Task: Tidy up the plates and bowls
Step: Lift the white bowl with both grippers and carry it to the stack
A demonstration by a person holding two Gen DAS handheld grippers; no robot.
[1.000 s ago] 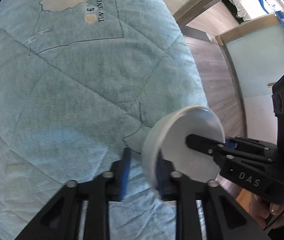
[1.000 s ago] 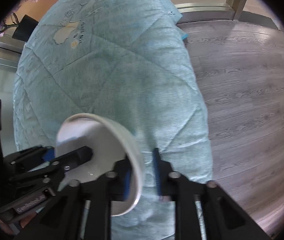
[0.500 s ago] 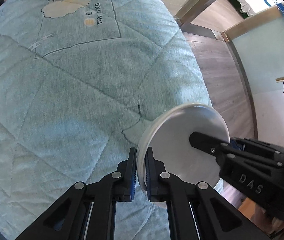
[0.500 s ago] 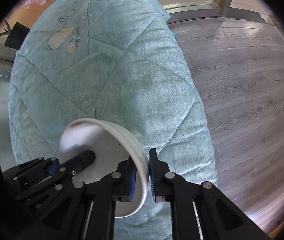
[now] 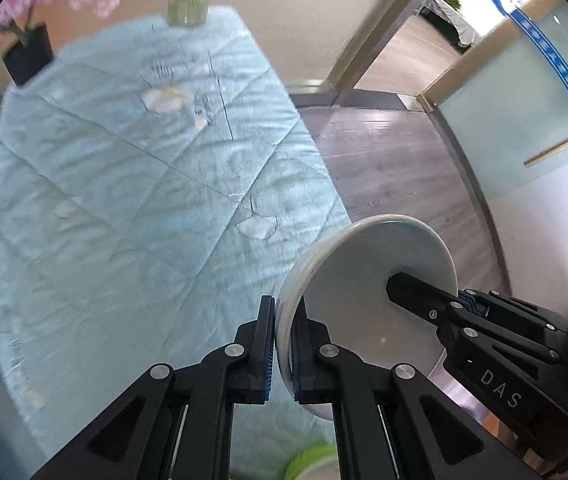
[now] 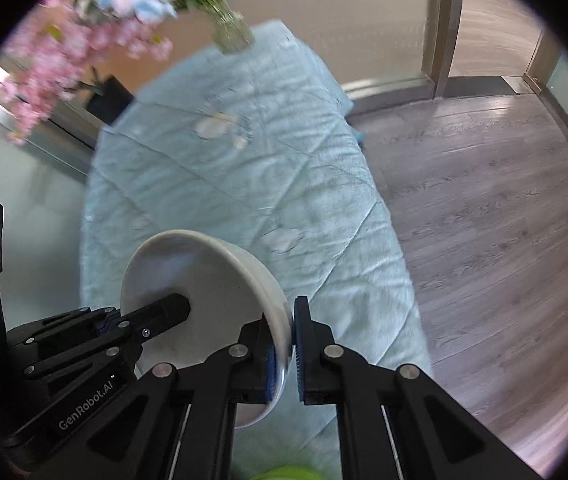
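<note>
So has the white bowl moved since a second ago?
Yes. The white bowl, pinched by both tongs, has risen away from the blue quilt; the vase now shows.

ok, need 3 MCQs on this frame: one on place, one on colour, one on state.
1. Where does the glass vase stand?
A. far end of the table
B. floor
C. in the bowl

2. What colour is the quilted cloth?
A. red
B. light blue
C. black

3. How is the white bowl held?
A. left gripper only
B. lying free on the cloth
C. both grippers on opposite rims

Answers:
1 A, it stands at the cloth's far edge.
2 B, pale blue throughout.
3 C, left gripper and right gripper each clamp a rim.
</note>
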